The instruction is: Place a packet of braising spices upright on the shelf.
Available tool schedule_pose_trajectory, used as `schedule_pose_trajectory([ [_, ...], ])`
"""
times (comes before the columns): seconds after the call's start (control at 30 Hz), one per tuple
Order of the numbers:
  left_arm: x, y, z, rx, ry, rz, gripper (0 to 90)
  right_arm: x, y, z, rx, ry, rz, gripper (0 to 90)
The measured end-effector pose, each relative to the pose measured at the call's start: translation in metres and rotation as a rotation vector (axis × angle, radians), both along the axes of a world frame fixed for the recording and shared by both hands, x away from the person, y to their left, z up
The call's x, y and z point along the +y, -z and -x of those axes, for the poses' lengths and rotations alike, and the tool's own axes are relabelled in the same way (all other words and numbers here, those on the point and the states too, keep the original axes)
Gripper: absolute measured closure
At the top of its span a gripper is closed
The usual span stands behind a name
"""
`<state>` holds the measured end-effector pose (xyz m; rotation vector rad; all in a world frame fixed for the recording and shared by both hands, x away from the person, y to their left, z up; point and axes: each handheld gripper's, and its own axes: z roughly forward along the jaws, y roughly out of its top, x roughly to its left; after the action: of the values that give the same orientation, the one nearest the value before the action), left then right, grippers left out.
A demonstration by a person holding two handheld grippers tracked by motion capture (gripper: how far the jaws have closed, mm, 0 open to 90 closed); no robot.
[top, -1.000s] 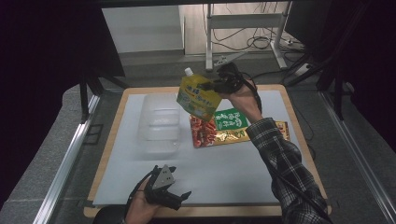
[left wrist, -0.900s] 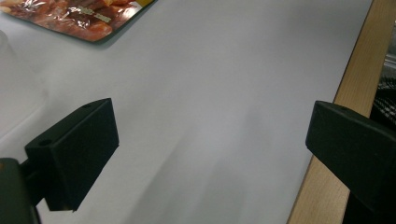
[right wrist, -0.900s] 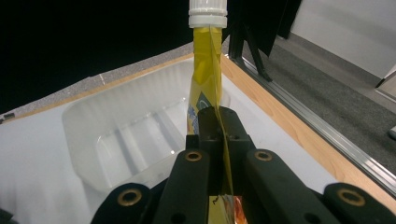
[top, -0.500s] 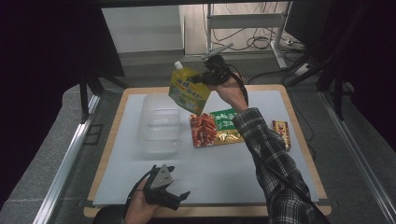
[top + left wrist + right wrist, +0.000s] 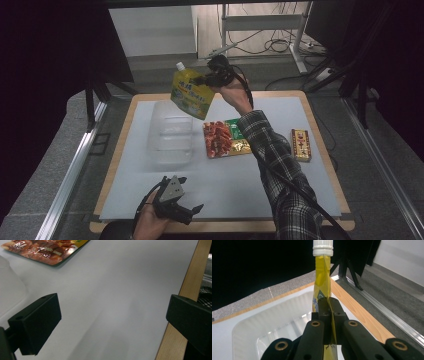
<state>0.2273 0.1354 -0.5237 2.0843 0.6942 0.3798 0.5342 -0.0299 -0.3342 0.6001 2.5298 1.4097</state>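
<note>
The right gripper (image 5: pixel 204 80) is clamped on a yellow pouch (image 5: pixel 190 92), held in the air above the far end of a clear tray (image 5: pixel 170 135). The right gripper view adds detail: 2 jaws pinch the pouch (image 5: pixel 322 290) edge-on, white cap (image 5: pixel 322 247) up, the tray (image 5: pixel 262 322) below. The left gripper (image 5: pixel 192 209) rests at the near table (image 5: pixel 320 210) edge; its own view shows the jaws wide apart over a bare mat (image 5: pixel 120 290), near a red packet (image 5: pixel 42 250).
</note>
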Motion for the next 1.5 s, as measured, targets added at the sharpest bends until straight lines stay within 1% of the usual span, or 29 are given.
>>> schedule_pose_trajectory([
  [0.13,0.0,0.0,0.0,-0.003,0.003,0.006,0.0,0.011,0.001,-0.002,-0.004,-0.01,0.008,89.0],
  [0.17,0.0,0.0,0.0,-0.004,0.004,0.005,0.0,0.011,0.001,-0.002,-0.004,-0.01,0.008,89.0],
  [0.2,0.0,0.0,0.0,-0.006,0.006,0.003,0.0,0.017,0.001,-0.003,-0.005,-0.013,0.009,89.0],
  [0.27,0.0,-0.001,0.001,-0.011,0.01,-0.001,0.0,0.019,0.001,-0.004,-0.003,-0.014,0.008,89.0],
  [0.33,0.001,-0.002,0.001,-0.019,0.002,0.018,0.0,0.026,0.003,-0.006,-0.001,-0.022,0.007,89.0],
  [0.37,0.001,-0.002,0.001,-0.019,0.002,0.018,0.0,0.028,0.003,-0.007,-0.003,-0.025,0.01,89.0],
  [0.4,0.003,-0.003,0.001,-0.023,-0.002,0.032,0.0,0.031,0.004,-0.007,0.001,-0.026,0.014,89.0],
  [0.43,0.003,-0.003,0.001,-0.023,-0.002,0.032,0.0,0.031,0.004,-0.007,0.001,-0.026,0.014,89.0],
  [0.47,0.004,-0.004,0.001,-0.025,-0.009,0.043,0.0,0.035,0.006,-0.008,0.003,-0.033,0.021,89.0],
  [0.63,0.006,-0.005,0.002,-0.027,-0.013,0.048,0.0,0.042,0.007,-0.011,0.011,-0.038,0.026,89.0],
  [0.7,0.006,-0.005,0.002,-0.028,-0.01,0.05,0.0,0.045,0.007,-0.012,0.008,-0.04,0.033,89.0],
  [0.73,0.006,-0.005,0.002,-0.03,-0.01,0.047,0.0,0.048,0.006,-0.012,-0.003,-0.038,0.042,89.0],
  [0.9,0.005,-0.005,0.002,-0.029,-0.009,0.047,0.0,0.053,0.007,-0.013,-0.007,-0.039,0.039,89.0],
  [0.97,0.005,-0.005,0.002,-0.028,-0.009,0.047,0.0,0.056,0.007,-0.014,0.0,-0.045,0.042,89.0],
  [1.03,0.005,-0.005,0.002,-0.028,-0.008,0.048,0.0,0.059,0.007,-0.014,-0.011,-0.045,0.044,89.0],
  [1.1,0.005,-0.005,0.002,-0.028,-0.008,0.047,0.0,0.06,0.007,-0.014,-0.013,-0.047,0.042,88.9],
  [1.17,0.005,-0.005,0.002,-0.028,-0.008,0.047,0.0,0.063,0.007,-0.015,-0.004,-0.046,0.038,89.0],
  [1.2,0.006,-0.005,0.001,-0.026,-0.007,0.048,0.0,0.066,0.01,-0.015,0.011,-0.052,0.042,88.9],
  [1.27,0.005,-0.004,0.002,-0.025,-0.007,0.047,0.0,0.069,0.014,-0.015,0.018,-0.057,0.063,88.9],
  [1.3,0.005,-0.004,0.002,-0.024,-0.005,0.046,0.0,0.069,0.014,-0.015,0.018,-0.057,0.063,88.9],
  [1.33,0.005,-0.004,0.002,-0.023,-0.004,0.047,0.0,0.071,0.019,-0.016,0.023,-0.06,0.074,88.9],
  [1.37,0.005,-0.004,0.002,-0.023,-0.004,0.047,0.0,0.071,0.019,-0.016,0.023,-0.06,0.074,88.9],
  [1.5,0.005,-0.004,0.002,-0.023,-0.004,0.049,0.0,0.074,0.027,-0.018,0.036,-0.055,0.084,88.9],
])
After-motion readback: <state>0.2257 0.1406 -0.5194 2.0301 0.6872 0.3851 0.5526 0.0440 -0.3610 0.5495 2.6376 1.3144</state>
